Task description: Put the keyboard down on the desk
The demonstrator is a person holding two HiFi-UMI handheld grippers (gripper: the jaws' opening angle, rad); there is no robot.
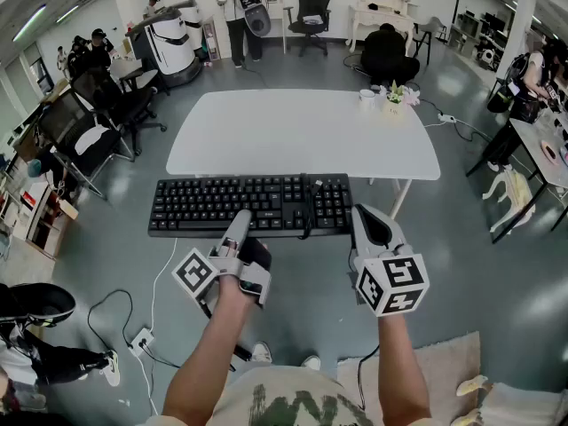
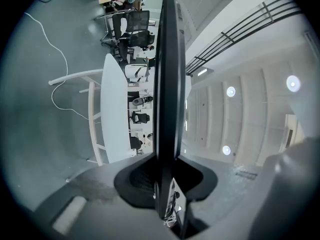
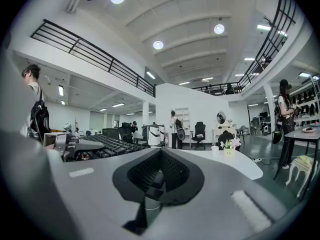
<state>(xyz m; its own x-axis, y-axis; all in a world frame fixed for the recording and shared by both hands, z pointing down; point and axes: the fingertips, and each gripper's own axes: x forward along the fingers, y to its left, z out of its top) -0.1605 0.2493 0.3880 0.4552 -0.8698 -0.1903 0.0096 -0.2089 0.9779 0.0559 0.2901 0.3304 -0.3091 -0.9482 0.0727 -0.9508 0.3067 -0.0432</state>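
Observation:
A black keyboard (image 1: 248, 204) hangs in the air just short of the white desk (image 1: 302, 131), level and lengthwise across the head view. My left gripper (image 1: 240, 227) is shut on its near edge, left of the middle. In the left gripper view the keyboard (image 2: 167, 84) runs edge-on between the closed jaws of the left gripper (image 2: 165, 184), with the desk (image 2: 112, 114) beyond. My right gripper (image 1: 368, 224) sits by the keyboard's right end, shut with nothing in it. The right gripper (image 3: 159, 176) sees the keyboard (image 3: 107, 145) to its left and the desk (image 3: 230, 161) ahead.
A cup and a small flower pot (image 1: 390, 96) stand at the desk's far right corner. Black office chairs (image 1: 98, 122) are on the left. A power strip with cables (image 1: 142, 335) lies on the floor at the lower left. People stand at the back.

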